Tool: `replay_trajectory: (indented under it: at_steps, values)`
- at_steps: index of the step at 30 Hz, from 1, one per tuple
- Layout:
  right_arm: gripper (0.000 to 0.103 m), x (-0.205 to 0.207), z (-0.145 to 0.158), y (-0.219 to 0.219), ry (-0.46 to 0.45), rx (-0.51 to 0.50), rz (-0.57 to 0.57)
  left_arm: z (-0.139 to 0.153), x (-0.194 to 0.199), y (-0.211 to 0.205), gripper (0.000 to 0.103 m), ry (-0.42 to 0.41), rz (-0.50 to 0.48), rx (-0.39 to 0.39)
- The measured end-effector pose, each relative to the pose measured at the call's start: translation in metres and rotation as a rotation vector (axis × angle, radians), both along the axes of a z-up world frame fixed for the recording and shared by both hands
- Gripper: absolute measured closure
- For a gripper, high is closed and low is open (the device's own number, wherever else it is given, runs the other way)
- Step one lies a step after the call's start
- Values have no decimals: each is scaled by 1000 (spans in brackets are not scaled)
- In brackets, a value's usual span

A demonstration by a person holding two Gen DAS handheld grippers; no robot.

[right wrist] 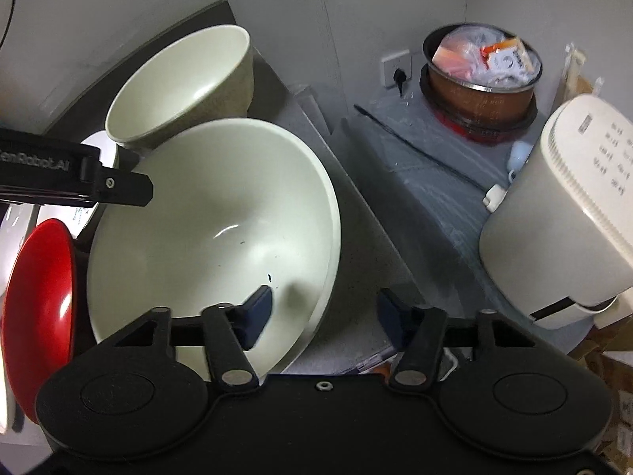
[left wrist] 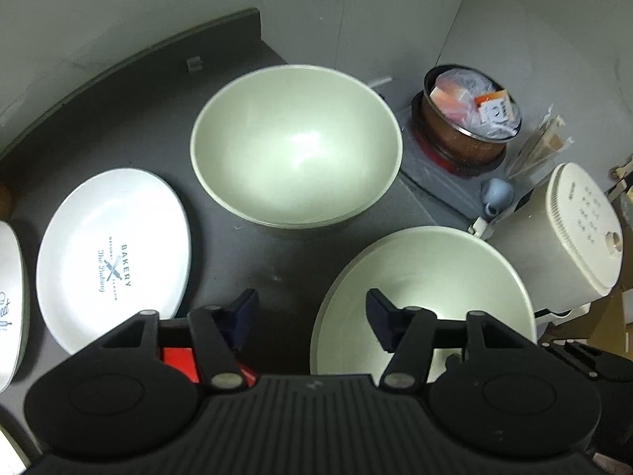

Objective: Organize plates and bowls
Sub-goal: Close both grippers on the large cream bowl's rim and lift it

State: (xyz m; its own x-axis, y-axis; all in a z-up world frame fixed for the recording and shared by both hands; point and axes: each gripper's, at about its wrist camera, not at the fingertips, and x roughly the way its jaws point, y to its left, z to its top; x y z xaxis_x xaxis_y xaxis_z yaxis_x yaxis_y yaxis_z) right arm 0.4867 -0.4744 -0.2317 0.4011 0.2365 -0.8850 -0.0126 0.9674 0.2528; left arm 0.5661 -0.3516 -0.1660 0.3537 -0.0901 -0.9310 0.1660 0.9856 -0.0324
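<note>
In the left wrist view, the left gripper (left wrist: 312,316) hangs at the bottom centre with its jaws spread wide and nothing between them. One dark-blue pad sits over the dark countertop (left wrist: 253,253), the other over the near rim of a wide, shallow pale-green ceramic bowl (left wrist: 431,273) at lower right. A deeper pale-green round bowl (left wrist: 296,146) stands at the centre of the frame, apart from the shallow one. To the left lies a white oval plate printed "BAKERY" (left wrist: 114,253), and a second white plate (left wrist: 10,308) is cut off by the left edge. A scrap of red (left wrist: 178,360) shows under the left finger; it may be the red dish, though too little shows to be sure.

In the right wrist view, the right gripper (right wrist: 324,316) is likewise wide apart and empty, its left pad over the inside of the shallow bowl (right wrist: 213,237) and its right pad over the grey speckled counter edge (right wrist: 368,277). A glossy red plate (right wrist: 39,316) fills the lower left. At upper right a copper-coloured pot stuffed with packets (right wrist: 480,79) stands behind a cream rice cooker (right wrist: 561,213).
</note>
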Motion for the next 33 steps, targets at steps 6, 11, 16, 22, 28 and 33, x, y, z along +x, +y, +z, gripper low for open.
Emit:
replay_trajectory:
  at_steps: [6, 11, 16, 22, 28, 33]
  values:
    - [73, 4, -8, -6, 0, 30, -8, -24, 17, 0, 76, 85, 13, -18]
    - [93, 5, -3, -5, -10, 44, 10, -30, 17, -1, 85, 95, 20, -43]
    - [94, 2, 1, -9, -14, 41, -7, -28, 13, 4, 86, 119, 44, -84]
    - [94, -4, 16, -10, -45, 44, -22, -5, 5, 8, 86, 71, 44, -106]
    - [94, -7, 43, -7, -93, 60, -21, 21, -4, 22, 86, 37, 66, -123]
    - [94, -7, 68, 1, -128, 89, 15, 46, -13, 39, 86, 17, 110, -131]
